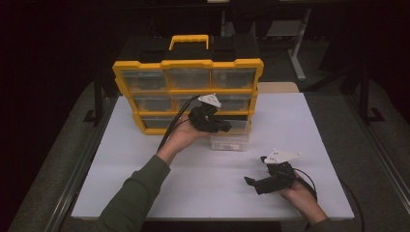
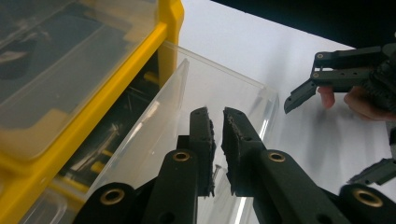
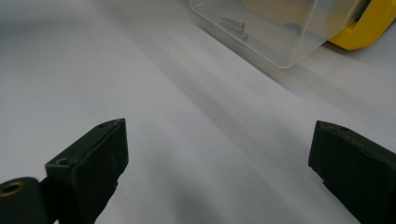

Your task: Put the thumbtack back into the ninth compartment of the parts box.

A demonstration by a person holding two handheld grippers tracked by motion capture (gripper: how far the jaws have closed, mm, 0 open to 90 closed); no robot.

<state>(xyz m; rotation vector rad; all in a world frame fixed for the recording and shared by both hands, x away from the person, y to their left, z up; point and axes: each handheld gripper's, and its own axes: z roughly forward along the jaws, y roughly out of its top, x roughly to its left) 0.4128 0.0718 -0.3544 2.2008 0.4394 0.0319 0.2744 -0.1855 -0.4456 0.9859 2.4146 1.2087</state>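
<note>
High view shows the left gripper (image 1: 223,126) held over the clear drawer (image 1: 231,140), which is pulled out of the bottom row of the yellow organizer (image 1: 188,77) and rests on the white counter (image 1: 203,179). Seen from the left gripper view, the two black jaws stand almost pressed together, with only a narrow slit between them, and a small screw (image 2: 216,171) sits in that slit near the base of the pads; whether the pads actually pinch it cannot be told. The jaws hang above the drawer's clear wall (image 2: 224,81), just beside the organizer's yellow frame (image 2: 93,107). Farther off in that view, the other hand (image 2: 359,100) holds its gripper above the counter. Right gripper (image 1: 251,182) rests low near the front right of the counter, well apart from the drawer. Its own view shows the jaws spread wide with bare counter (image 3: 187,116) between them, touching nothing, while a few screws (image 3: 235,25) lie inside the clear drawer (image 3: 280,42) ahead.
</note>
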